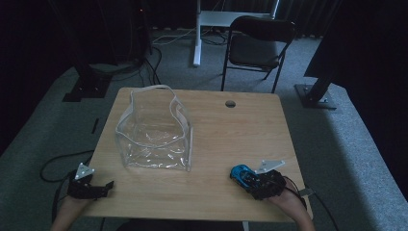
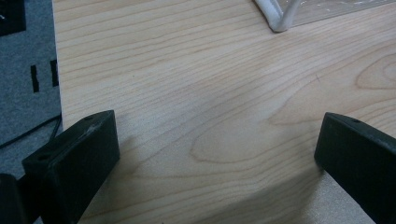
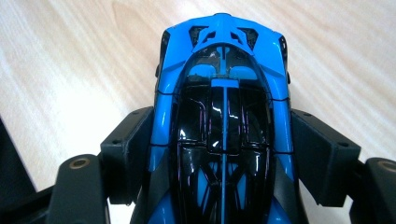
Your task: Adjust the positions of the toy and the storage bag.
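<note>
A blue and black toy car [image 3: 224, 121] lies lengthwise between the jaws of my right gripper [image 3: 223, 144], whose pads press on both its flanks. In the high view that gripper [image 1: 246, 177] is at the table's front right with the toy car [image 1: 239, 172] poking out towards the left. My left gripper [image 1: 103, 187] rests at the table's front left corner, and its jaws stand wide apart over bare wood [image 2: 219, 135] with nothing between them. A clear plastic bag [image 1: 155, 132] with white piping stands open on the left half of the table.
The wooden table [image 1: 231, 139] has a round cable hole [image 1: 230, 103] near its far edge. A black folding chair [image 1: 257, 45] and a white stand leg [image 1: 196, 33] are on the carpet beyond. Cables trail on the floor at the left [image 1: 53, 166].
</note>
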`<state>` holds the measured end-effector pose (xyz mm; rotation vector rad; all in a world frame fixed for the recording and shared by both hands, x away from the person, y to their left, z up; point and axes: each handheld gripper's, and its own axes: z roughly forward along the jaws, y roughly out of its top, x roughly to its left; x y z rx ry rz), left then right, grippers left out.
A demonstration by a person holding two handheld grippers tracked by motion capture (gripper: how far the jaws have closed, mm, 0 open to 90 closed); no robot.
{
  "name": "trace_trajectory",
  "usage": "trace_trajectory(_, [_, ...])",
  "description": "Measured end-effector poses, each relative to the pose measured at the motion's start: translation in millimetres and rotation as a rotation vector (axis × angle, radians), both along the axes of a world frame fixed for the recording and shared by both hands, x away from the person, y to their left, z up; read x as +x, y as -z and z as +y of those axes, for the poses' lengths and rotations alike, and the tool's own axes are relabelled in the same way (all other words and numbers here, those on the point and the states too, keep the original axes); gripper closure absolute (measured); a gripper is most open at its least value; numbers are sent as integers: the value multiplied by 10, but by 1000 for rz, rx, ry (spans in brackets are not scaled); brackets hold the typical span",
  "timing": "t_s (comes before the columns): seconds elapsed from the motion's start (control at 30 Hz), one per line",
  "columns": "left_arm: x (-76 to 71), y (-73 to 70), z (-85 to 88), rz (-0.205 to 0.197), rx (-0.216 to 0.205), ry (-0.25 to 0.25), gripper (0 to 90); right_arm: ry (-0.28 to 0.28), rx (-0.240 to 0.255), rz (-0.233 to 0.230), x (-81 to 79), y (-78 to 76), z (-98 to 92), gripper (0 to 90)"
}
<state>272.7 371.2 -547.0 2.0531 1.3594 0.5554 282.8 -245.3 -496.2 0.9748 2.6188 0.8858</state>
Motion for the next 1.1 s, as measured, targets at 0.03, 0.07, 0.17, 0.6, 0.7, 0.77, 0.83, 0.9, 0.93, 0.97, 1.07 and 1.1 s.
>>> trace_trajectory(0.03, [0,0,0,0,0,0,4,4,0,2,-32,17,-14,267])
trace_trajectory(0.07, [0,0,0,0,0,0,4,5,-1,6,-50,29,-20,266])
trace_trajectory(0.17, [0,0,0,0,0,0,4,5,-3,16,-115,79,-31,266])
trace_trajectory(0.6, [0,-1,2,1,2,-1,4,6,-42,15,-281,250,-59,266])
trace_trajectory(0.7, [1,0,4,0,2,-4,4,8,-9,30,-293,280,-82,265])
trace_trajectory(0.77, [0,0,4,0,2,-6,4,6,-2,26,-300,291,-98,263])
trace_trajectory(0.83, [0,0,5,0,2,-7,3,18,-3,48,-301,329,-103,244])
trace_trajectory(0.9, [0,0,4,0,2,-7,4,27,1,51,-309,345,-111,240])
trace_trajectory(0.93, [0,0,5,0,2,-7,4,28,7,58,-308,343,-119,239])
trace_trajectory(0.97, [0,0,4,0,2,-7,3,28,12,59,-308,337,-133,235])
trace_trajectory(1.07, [0,0,4,0,1,-7,4,32,26,61,-312,302,-153,204])
trace_trajectory(1.1, [0,0,4,0,2,-7,3,39,30,58,-312,280,-158,204])
